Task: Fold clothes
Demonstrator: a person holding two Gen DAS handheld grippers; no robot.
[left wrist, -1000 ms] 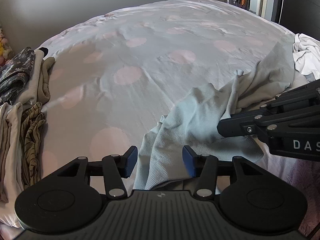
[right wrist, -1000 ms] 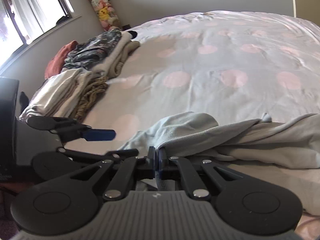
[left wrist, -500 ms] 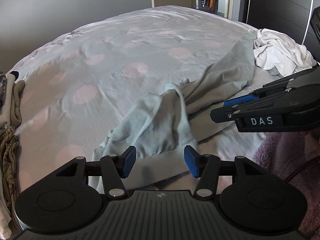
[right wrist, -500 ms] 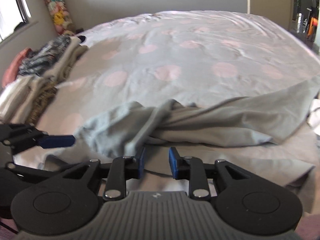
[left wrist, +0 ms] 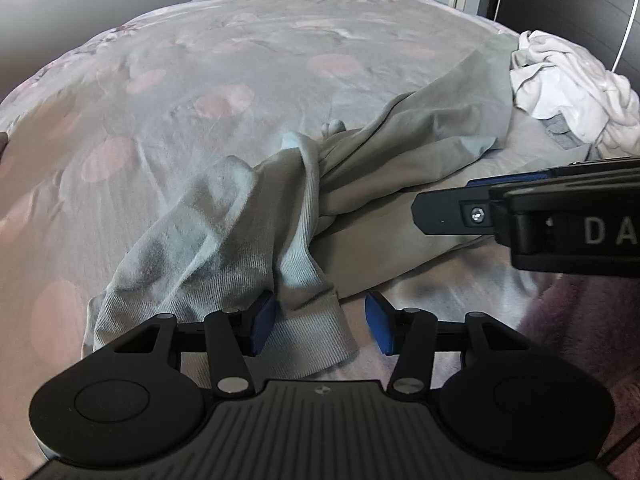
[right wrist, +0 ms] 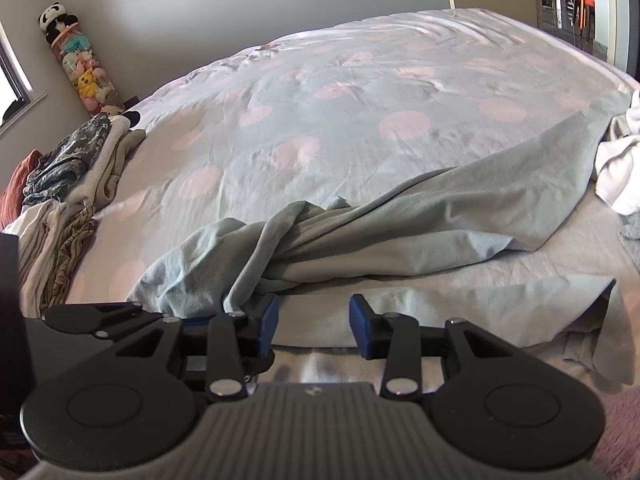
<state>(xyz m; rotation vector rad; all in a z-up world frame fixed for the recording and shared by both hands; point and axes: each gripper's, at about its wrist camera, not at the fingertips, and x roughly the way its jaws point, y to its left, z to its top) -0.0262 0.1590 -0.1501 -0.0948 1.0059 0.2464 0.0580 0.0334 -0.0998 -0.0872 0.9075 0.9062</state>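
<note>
1. While the pale grey garment (left wrist: pixel 248 236) lay bunched near the front edge of the bed (left wrist: pixel 224 64), the left gripper (left wrist: pixel 320 322) hung low over its ribbed cuff (left wrist: pixel 312 332).
2. Its jaws were closing, still partly apart; the cuff sat between the blue pads, touching the left pad (left wrist: pixel 262 322) but clear of the right one, so nothing was gripped.
3. The right gripper (right wrist: pixel 313 326) stood just beside the left one, at the near edge of the same garment (right wrist: pixel 400 216).
4. Its jaws were opening, about half apart, with flat grey cloth below the gap and no fabric pinched between the pads.
5. A crumpled fold of the garment rested against its left pad (right wrist: pixel 267 326).
6. From that bunch, the rest of the garment stretched flat to the right, reaching a heap of white clothes (left wrist: pixel 568 88) at the bed's right side.
7. Along the bed's left edge sat a row of folded clothes (right wrist: pixel 68 200), well apart from the grey garment.
8. In the far left corner, a column of soft toys (right wrist: pixel 80 64) stood against the wall.
</note>
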